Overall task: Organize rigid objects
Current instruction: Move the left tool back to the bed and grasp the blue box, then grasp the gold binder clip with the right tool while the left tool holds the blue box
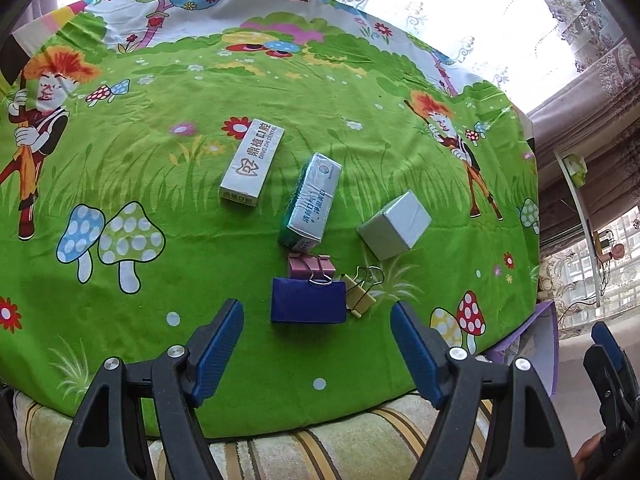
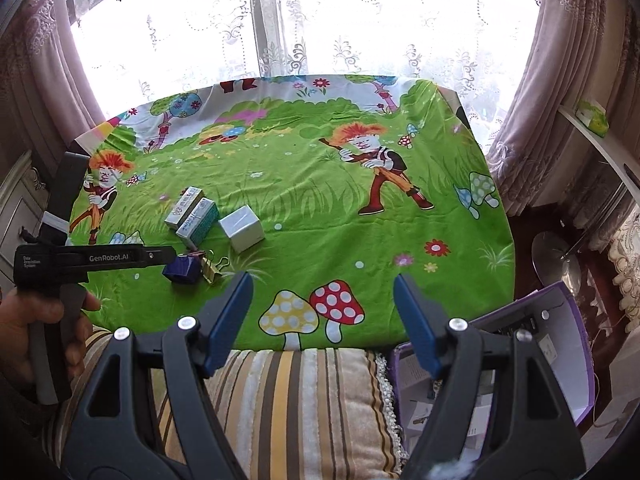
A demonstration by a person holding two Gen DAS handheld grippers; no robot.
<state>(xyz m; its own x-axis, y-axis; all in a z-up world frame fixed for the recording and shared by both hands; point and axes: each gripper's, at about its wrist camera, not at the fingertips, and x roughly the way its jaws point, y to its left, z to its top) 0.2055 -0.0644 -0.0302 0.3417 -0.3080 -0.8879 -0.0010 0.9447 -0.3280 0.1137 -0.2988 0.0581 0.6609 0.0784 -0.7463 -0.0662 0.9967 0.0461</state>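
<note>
Left gripper [image 1: 316,350] agape, empty, blue binder clip [image 1: 308,300] just beyond.

left gripper [image 1: 316,344] and right gripper [image 2: 322,318] both gaping, empty, tilted downward

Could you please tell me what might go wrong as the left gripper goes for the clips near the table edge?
1. The blue clip, pink clip and yellow clip touch, so the open left gripper may drag a neighbour.
2. The teal box leans close to the pink clip and could be nudged.
3. The cloth may bunch near the edge.
</note>
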